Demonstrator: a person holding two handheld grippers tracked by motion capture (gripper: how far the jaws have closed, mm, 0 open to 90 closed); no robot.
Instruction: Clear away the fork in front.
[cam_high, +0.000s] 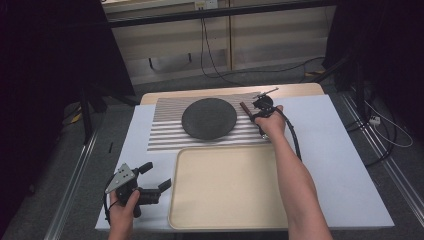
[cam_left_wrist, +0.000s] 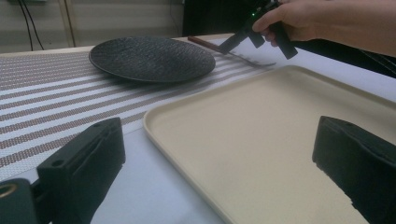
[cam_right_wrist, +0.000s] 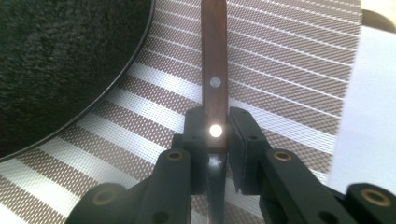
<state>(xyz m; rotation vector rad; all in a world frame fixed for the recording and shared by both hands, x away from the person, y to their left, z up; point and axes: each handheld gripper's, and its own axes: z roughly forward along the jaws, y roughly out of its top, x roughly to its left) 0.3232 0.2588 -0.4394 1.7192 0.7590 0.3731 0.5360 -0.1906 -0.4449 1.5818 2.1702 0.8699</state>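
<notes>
My right gripper (cam_high: 254, 114) (cam_right_wrist: 215, 127) is shut on a wooden-handled utensil (cam_high: 245, 107) (cam_right_wrist: 214, 56), just right of a dark round plate (cam_high: 209, 118) (cam_right_wrist: 60, 60). The brown handle with two metal rivets points away over the striped placemat (cam_high: 165, 135) (cam_right_wrist: 289, 70). I cannot tell whether it rests on the mat. In the left gripper view the utensil (cam_left_wrist: 201, 42) shows far off in that hand, its metal end toward the tray. My left gripper (cam_high: 156, 176) (cam_left_wrist: 219, 135) is open and holds nothing. It sits at the front left beside the beige tray (cam_high: 225, 185) (cam_left_wrist: 261, 140).
The plate (cam_left_wrist: 152, 58) sits in the middle of the placemat (cam_left_wrist: 46, 93), with the bare tray in front of it. A white cover (cam_high: 340, 165) spans the table, with free room at the right. Cables trail on the floor beyond and to the right.
</notes>
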